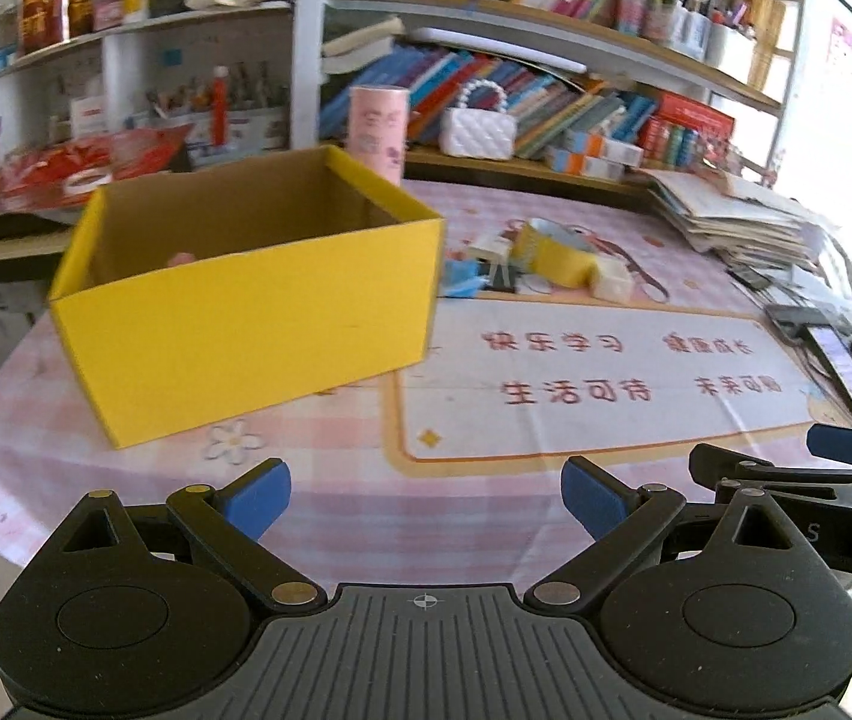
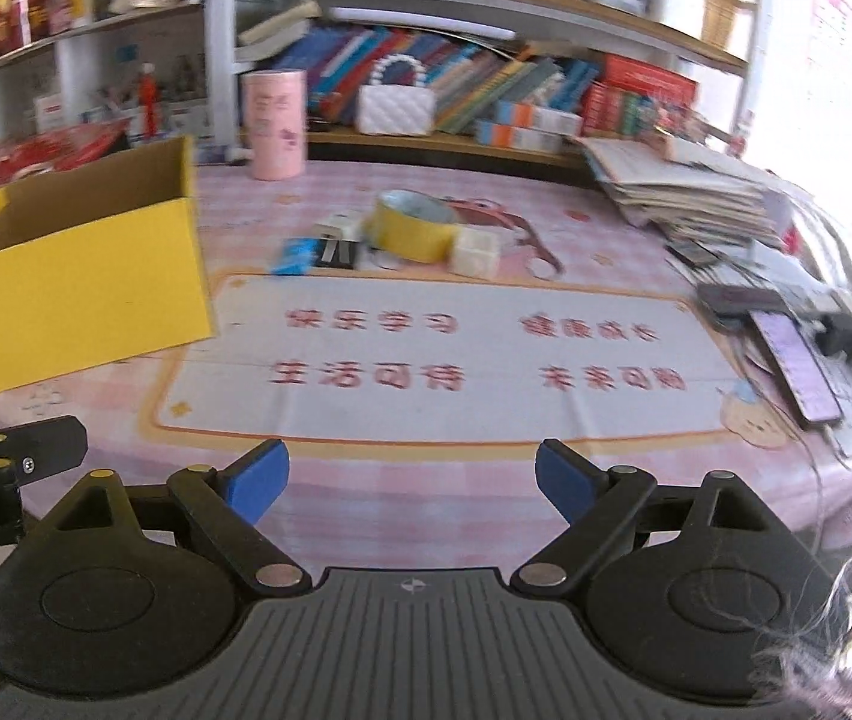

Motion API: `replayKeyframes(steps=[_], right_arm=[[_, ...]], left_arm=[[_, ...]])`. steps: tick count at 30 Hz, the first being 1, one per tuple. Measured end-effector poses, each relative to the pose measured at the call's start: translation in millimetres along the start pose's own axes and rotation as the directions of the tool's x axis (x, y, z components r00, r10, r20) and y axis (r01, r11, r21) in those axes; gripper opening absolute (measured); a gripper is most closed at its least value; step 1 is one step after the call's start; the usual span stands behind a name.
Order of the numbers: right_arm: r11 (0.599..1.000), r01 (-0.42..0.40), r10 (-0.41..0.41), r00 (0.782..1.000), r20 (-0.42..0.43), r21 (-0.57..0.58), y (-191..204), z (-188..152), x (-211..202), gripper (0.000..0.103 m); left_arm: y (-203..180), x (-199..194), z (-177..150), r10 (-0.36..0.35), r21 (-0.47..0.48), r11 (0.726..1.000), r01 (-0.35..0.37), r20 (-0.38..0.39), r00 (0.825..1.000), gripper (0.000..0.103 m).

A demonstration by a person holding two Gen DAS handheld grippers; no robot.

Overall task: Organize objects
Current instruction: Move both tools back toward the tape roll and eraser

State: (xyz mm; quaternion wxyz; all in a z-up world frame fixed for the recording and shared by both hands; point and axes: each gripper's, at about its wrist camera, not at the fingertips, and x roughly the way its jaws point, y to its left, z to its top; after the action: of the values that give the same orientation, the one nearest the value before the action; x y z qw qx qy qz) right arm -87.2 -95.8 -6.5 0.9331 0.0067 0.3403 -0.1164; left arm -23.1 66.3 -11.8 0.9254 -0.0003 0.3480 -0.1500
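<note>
Both grippers, the left gripper (image 1: 426,495) and the right gripper (image 2: 411,480), have their blue fingers wide apart and hold nothing. They hang over the near edge of the table (image 2: 426,420). A yellow box (image 1: 246,312) sits on the left. Far off lie the little things: a yellow tape roll (image 2: 414,228), a white cube (image 2: 475,255) and a blue packet (image 2: 294,255), all bunched together. Grabbing one may knock the others away.
</note>
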Motion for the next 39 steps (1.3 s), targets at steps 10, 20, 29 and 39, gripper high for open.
replayKeyframes(steps=[10, 20, 29, 39], right_arm=[[0.999, 0.053, -0.053, 0.998, -0.026, 0.005, -29.5, 4.8, 12.3, 0.09], [0.999, 0.039, -0.039, 0.998, -0.046, -0.004, -56.4, 27.8, 45.8, 0.09], [0.998, -0.024, 0.02, 0.998, -0.062, -0.05, -75.3, 57.4, 90.6, 0.089], [0.989, -0.123, 0.119, 0.992, -0.051, -0.079, -106.1, 92.2, 139.2, 0.079]], left_arm=[[-28.3, 26.9, 9.3, -0.05, 0.017, 0.999, 0.051, -0.029, 0.998, 0.098], [-52.0, 57.2, 30.4, -0.037, 0.013, 0.999, 0.037, -0.027, 0.999, 0.098], [-71.6, 90.2, 50.5, -0.009, -0.015, 1.0, 0.009, -0.027, 1.0, 0.097], [-99.3, 128.6, 77.1, 0.061, -0.018, 0.998, -0.061, -0.007, 0.998, 0.091]])
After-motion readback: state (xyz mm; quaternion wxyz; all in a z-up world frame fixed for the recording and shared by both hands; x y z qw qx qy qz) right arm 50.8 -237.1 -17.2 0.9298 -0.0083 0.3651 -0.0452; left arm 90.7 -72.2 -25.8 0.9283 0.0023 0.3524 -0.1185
